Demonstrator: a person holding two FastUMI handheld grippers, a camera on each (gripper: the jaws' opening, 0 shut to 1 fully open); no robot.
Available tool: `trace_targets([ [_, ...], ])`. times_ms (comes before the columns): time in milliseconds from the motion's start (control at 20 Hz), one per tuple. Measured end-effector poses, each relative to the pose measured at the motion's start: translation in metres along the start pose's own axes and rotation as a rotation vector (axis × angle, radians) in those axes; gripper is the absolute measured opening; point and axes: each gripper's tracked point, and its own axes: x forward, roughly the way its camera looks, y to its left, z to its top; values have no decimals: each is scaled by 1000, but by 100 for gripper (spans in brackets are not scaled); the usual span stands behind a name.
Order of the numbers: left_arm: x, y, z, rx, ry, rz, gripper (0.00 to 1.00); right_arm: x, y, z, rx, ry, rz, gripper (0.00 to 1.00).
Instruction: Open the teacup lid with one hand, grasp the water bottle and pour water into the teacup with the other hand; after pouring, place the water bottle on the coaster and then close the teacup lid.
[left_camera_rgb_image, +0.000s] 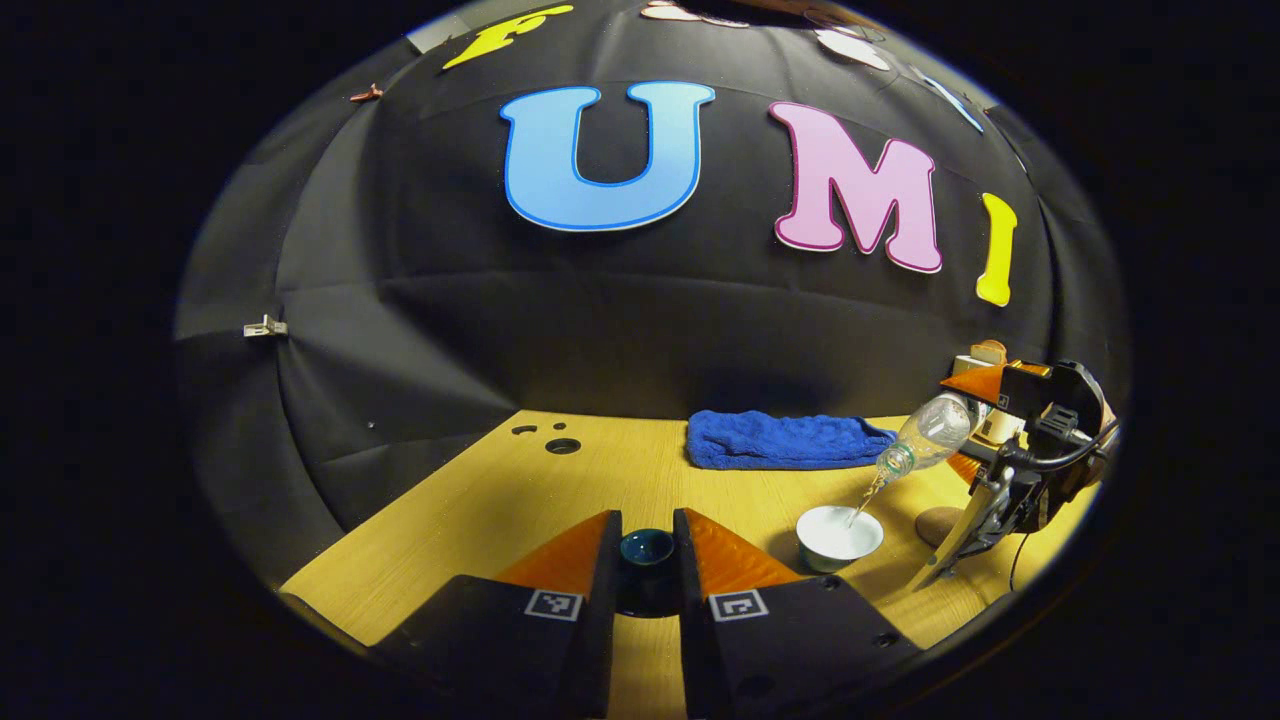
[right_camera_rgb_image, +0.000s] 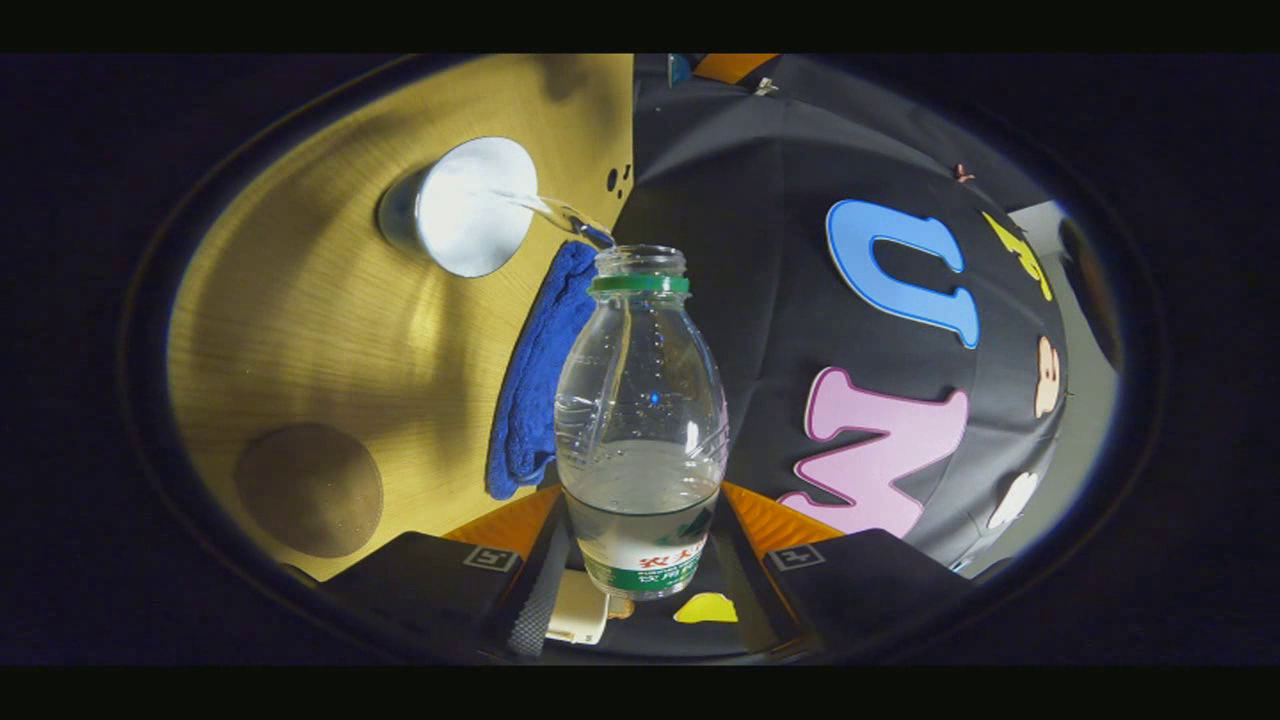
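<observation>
My left gripper (left_camera_rgb_image: 647, 560) is shut on the dark teal teacup lid (left_camera_rgb_image: 647, 547), held low over the table. To its right stands the white teacup (left_camera_rgb_image: 839, 535), uncovered. My right gripper (right_camera_rgb_image: 640, 560) is shut on the clear water bottle (right_camera_rgb_image: 640, 400), uncapped and tipped over so that a thin stream of water runs from its mouth into the teacup (right_camera_rgb_image: 470, 205). In the left gripper view the bottle (left_camera_rgb_image: 925, 435) hangs tilted above the cup, held by the right gripper (left_camera_rgb_image: 1010, 450). The round brown coaster (right_camera_rgb_image: 310, 488) lies bare on the table; the coaster (left_camera_rgb_image: 938, 523) sits just right of the cup.
A folded blue towel (left_camera_rgb_image: 785, 440) lies at the back of the wooden table (left_camera_rgb_image: 480, 510), close behind the cup. Small holes (left_camera_rgb_image: 562, 445) mark the table's far left part. The black booth wall rises right behind the table.
</observation>
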Motion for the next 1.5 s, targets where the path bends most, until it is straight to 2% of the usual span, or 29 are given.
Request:
trace_targets([
  [50, -1, 1, -2, -1, 1, -1, 31, 0, 0, 0, -10, -2, -3, 75],
  [300, 0, 2, -5, -9, 9, 1, 32, 9, 9, 2, -50, -19, -5, 75],
  [350, 0, 2, -7, -9, 11, 1, 35, 10, 10, 3, -61, -24, -8, 75],
  [400, 1, 2, -7, -9, 12, 1, 32, 10, 11, 4, -71, -29, -10, 75],
  [750, 3, 3, -11, -3, 19, 0, 31, 9, 16, 9, -116, -58, -30, 75],
  [800, 3, 3, -10, -4, 19, 1, 28, 8, 16, 10, -122, -62, -33, 75],
  [850, 3, 3, -11, -6, 20, 0, 35, 9, 17, 10, -129, -66, -36, 75],
  [900, 3, 3, -11, -8, 21, 2, 31, 10, 17, 12, -136, -69, -40, 75],
  [1000, 3, 5, -12, -8, 22, 4, 31, 12, 17, 14, -143, -76, -46, 75],
  [1100, 3, 5, -14, -4, 25, 7, 35, 13, 16, 17, -162, -85, -63, 75],
  [1150, 2, 6, -16, -6, 28, 6, 32, 14, 14, 18, -175, -91, -75, 75],
  [1250, 3, 6, -16, -10, 28, 8, 35, 16, 7, 22, -207, -106, -104, 75],
  [1300, 2, 7, -16, -10, 27, 8, 31, 16, 3, 24, -222, -112, -120, 75],
  [1350, 3, 7, -16, -9, 27, 10, 35, 16, 0, 25, -234, -120, -133, 75],
  [1400, 2, 7, -16, -9, 26, 10, 32, 15, -2, 27, -246, -128, -145, 75],
  [1450, 3, 7, -16, -9, 25, 10, 35, 15, -4, 29, -257, -135, -156, 75],
  [1500, 3, 7, -15, -9, 25, 10, 32, 16, -6, 31, -264, -140, -164, 75],
])
